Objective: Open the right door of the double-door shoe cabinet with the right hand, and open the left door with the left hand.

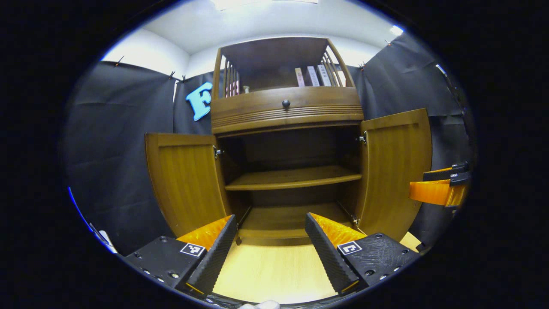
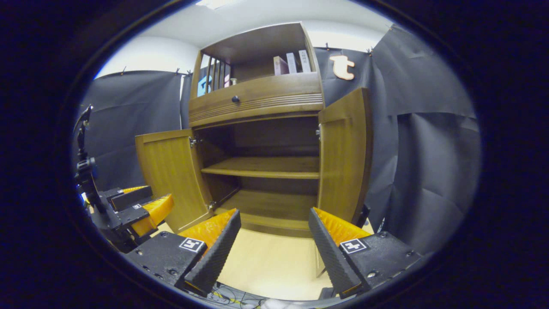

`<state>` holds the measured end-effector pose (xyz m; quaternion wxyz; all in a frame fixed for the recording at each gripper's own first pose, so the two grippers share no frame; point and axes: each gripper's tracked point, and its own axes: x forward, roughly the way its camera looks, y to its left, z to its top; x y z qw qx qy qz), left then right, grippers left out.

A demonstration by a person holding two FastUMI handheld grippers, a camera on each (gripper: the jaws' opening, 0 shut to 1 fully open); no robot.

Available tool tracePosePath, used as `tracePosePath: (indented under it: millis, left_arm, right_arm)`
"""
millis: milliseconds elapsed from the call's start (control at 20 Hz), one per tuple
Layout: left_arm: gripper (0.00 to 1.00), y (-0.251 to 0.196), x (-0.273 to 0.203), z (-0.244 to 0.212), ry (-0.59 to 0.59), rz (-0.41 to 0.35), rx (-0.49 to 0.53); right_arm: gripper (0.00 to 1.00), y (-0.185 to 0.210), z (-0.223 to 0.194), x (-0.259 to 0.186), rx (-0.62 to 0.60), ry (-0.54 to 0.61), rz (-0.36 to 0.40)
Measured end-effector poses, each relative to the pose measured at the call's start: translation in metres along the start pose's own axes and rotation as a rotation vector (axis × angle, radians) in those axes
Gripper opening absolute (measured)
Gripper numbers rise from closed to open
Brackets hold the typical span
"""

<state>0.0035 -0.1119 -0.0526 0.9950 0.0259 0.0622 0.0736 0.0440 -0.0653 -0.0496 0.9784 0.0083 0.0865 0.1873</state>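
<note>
Both doors of the shoe cabinet stand open; grippers empty and clear of it.

Left gripper view: left gripper has its fingers spread wide, nothing between them, hovering over the pale floor in front of the shoe cabinet. Left door is swung out, right door likewise; inner shelf is bare. Right gripper shows at the far right, just beside the right door's edge; gap not readable from here. Right gripper view: right gripper is wide open, holding nothing, low before the cabinet. Both doors are open, and the left gripper sits near the left door. Judgement: both openings look done; only pulling back is left.
</note>
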Motion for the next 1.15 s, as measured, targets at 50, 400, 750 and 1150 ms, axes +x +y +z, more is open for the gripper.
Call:
tracePosePath:
  millis: [50, 400, 750, 1150]
  left_arm:
    - [0.96, 0.0, 0.001, 0.005, -0.006, -0.013, 0.004]
    - [0.96, 0.032, 0.015, 0.029, -0.056, 0.004, -0.024]
    - [0.96, 0.058, 0.019, 0.034, -0.064, 0.009, -0.012]
    - [0.96, 0.057, 0.029, 0.045, -0.091, -0.047, -0.012]
  right_arm:
    - [1.0, 0.001, 0.004, 0.0, 0.002, -0.008, -0.005]
    - [1.0, 0.015, 0.022, 0.011, -0.013, -0.06, -0.037]
    - [1.0, 0.026, 0.045, 0.014, -0.022, -0.129, -0.078]
    - [1.0, 0.025, 0.051, 0.017, -0.003, -0.149, -0.143]
